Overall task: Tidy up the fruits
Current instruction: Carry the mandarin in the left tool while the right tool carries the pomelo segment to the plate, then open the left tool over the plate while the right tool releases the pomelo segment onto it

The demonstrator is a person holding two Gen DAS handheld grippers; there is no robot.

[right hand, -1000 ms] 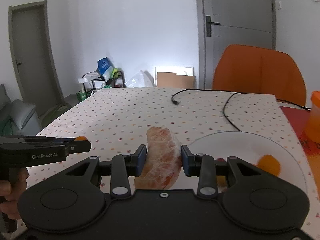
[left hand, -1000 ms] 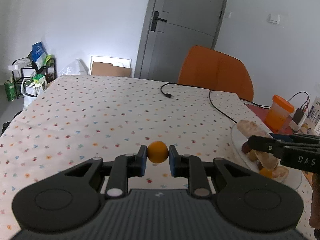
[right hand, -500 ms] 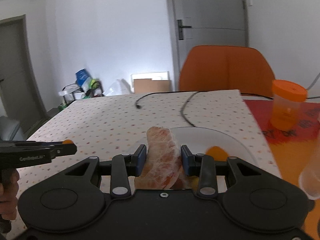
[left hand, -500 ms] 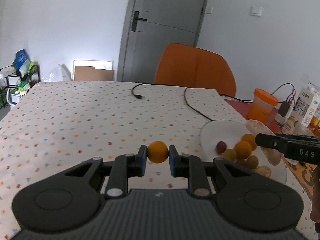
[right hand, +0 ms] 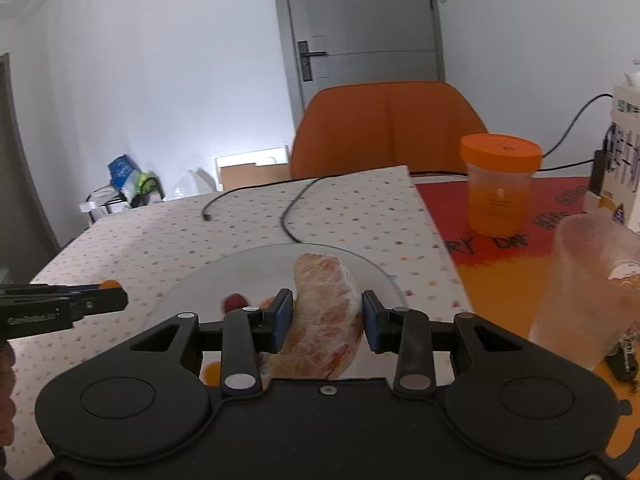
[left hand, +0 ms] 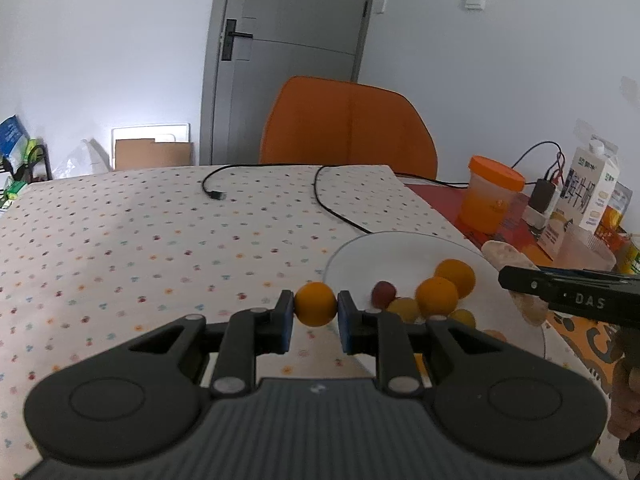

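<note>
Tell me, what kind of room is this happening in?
Probably a dining room in a home: a table under a dotted tablecloth, an orange chair pulled up to it, a milk carton beside a white plate of fruit, and a grey door behind.

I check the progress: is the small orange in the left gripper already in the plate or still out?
Out. The small orange sits clamped in the left gripper, outside the plate rim.
</note>
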